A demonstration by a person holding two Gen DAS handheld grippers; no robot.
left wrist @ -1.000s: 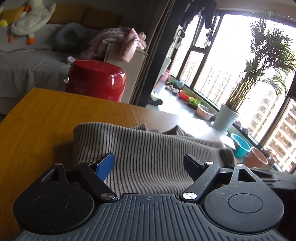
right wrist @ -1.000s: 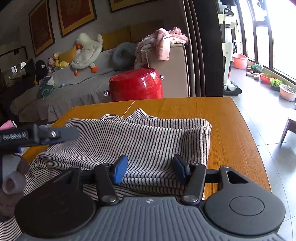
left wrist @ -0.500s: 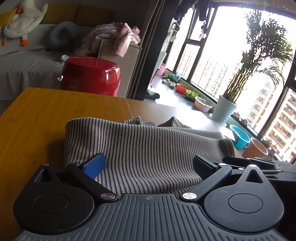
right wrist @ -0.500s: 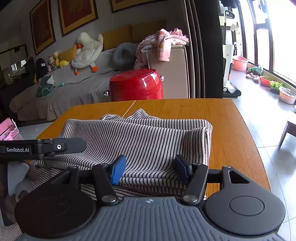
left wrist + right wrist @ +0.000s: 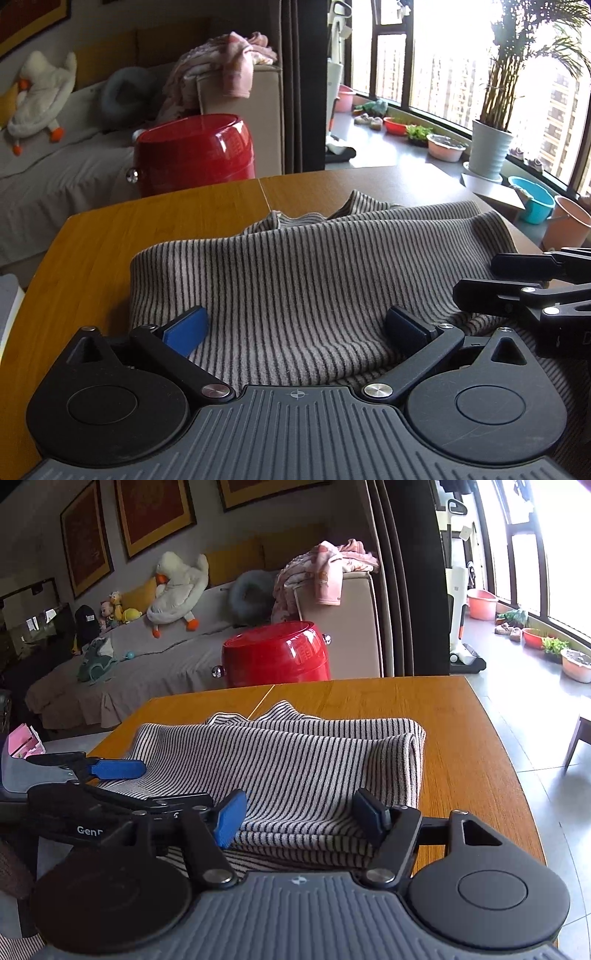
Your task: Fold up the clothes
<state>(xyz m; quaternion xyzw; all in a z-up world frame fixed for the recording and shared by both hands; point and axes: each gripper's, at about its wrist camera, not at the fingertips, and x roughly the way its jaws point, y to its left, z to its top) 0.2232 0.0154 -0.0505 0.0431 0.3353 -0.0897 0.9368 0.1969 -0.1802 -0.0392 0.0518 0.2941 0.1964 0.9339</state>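
1. On the wooden table (image 5: 461, 716) lies the striped garment (image 5: 303, 760), already folded into a thick bundle with a rolled edge at its right side; loose striped cloth trails off the near left edge, so I judge the folding partly done and a tidying fold left.
2. The left gripper (image 5: 295, 328) hovers low over the garment's near side, fingers spread wide, holding nothing.
3. The right gripper (image 5: 299, 816) sits just beside it, level, jaws equally wide and empty.

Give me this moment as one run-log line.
phase: mid-fold | striped garment: partly folded on wooden table | left gripper: open, over cloth | right gripper: open, at near edge
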